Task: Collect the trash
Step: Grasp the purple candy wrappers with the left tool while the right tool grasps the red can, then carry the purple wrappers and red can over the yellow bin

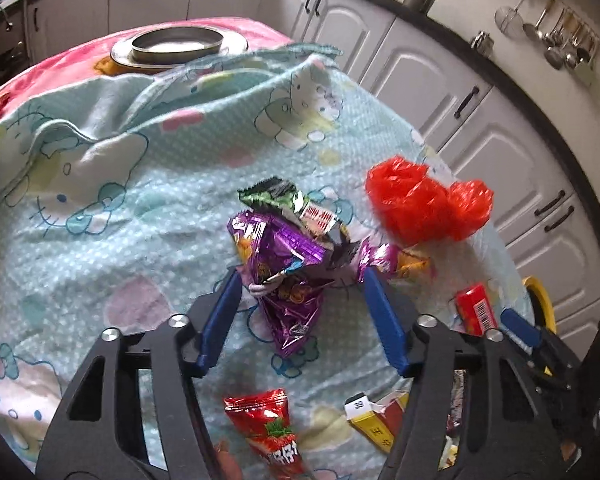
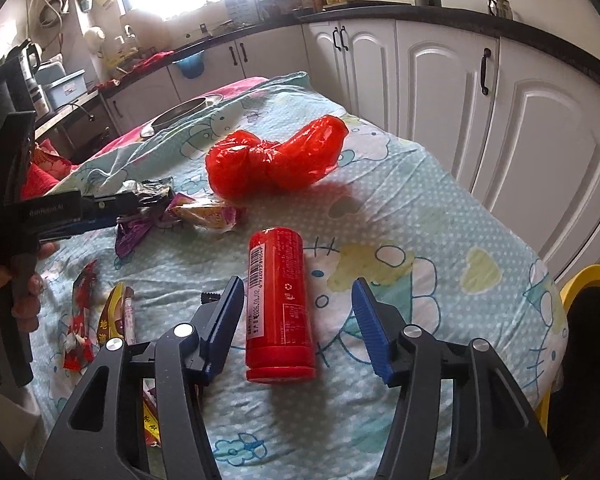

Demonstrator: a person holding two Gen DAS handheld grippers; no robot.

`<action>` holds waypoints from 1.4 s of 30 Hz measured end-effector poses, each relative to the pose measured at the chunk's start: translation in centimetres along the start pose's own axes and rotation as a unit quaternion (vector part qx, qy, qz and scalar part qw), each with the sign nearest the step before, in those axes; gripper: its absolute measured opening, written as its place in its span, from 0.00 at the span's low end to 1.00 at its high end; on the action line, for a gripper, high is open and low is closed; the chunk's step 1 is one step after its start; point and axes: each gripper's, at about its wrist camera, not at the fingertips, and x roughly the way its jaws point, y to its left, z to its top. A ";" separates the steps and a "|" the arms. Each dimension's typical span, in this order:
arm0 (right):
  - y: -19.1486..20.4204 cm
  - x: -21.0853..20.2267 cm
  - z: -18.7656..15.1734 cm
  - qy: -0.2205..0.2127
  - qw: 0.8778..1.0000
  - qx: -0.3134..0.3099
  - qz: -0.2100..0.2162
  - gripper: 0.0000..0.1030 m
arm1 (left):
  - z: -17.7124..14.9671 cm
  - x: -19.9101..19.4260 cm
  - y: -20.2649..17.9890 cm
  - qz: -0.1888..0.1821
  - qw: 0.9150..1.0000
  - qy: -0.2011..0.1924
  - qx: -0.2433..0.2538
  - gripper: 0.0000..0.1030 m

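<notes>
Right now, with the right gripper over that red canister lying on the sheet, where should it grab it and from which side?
Grip the red canister across its middle, coming down from above. It lies flat, lengthwise between the right gripper's open fingers, so they can probably close on its round sides; the capped end nearest the camera is likelier to slip.

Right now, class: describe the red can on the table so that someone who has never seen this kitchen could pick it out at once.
Start at the table under the pale blue cartoon cloth. Near its front edge, below the crumpled red bag, the red can lies on its side between the open right tongs. It is the only smooth, rigid cylinder, with a barcode strip along it; the other trash is crumpled.
</notes>
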 end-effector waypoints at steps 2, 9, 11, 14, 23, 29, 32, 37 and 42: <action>0.0 0.2 0.1 0.002 1.000 0.003 0.001 0.52 | -0.1 0.4 0.1 0.004 1.000 0.009 0.003 0.42; -0.1 0.9 -0.1 0.013 1.000 0.010 0.014 0.46 | -0.2 1.0 0.8 0.007 1.000 0.017 -0.005 0.33; 0.1 1.1 -0.2 0.017 1.000 0.005 0.020 0.39 | -0.3 1.0 0.9 0.008 1.000 0.016 -0.005 0.31; 0.3 1.3 -0.6 0.023 0.999 0.003 0.025 0.29 | -0.5 0.9 1.1 0.005 1.000 0.012 -0.009 0.26; -0.4 0.2 -1.4 0.011 0.999 0.017 0.029 0.28 | -1.2 -0.8 1.6 0.016 1.000 -0.016 -0.020 0.18; -1.4 -1.0 -1.9 -0.011 0.999 0.033 0.030 0.28 | -1.3 -3.1 2.2 0.022 0.998 -0.052 -0.035 0.18; -1.8 -1.8 -2.1 -0.021 0.999 0.038 0.028 0.28 | -1.4 -4.3 1.8 0.024 0.997 -0.070 -0.032 0.18; -2.3 -3.1 -2.3 -0.036 0.998 0.040 0.025 0.28 | -1.4 -6.0 0.1 0.017 0.995 -0.093 -0.014 0.18; -2.9 -4.6 -2.4 -0.056 0.997 0.046 0.022 0.28 | -1.8 -7.1 -1.8 0.004 0.994 -0.107 0.001 0.18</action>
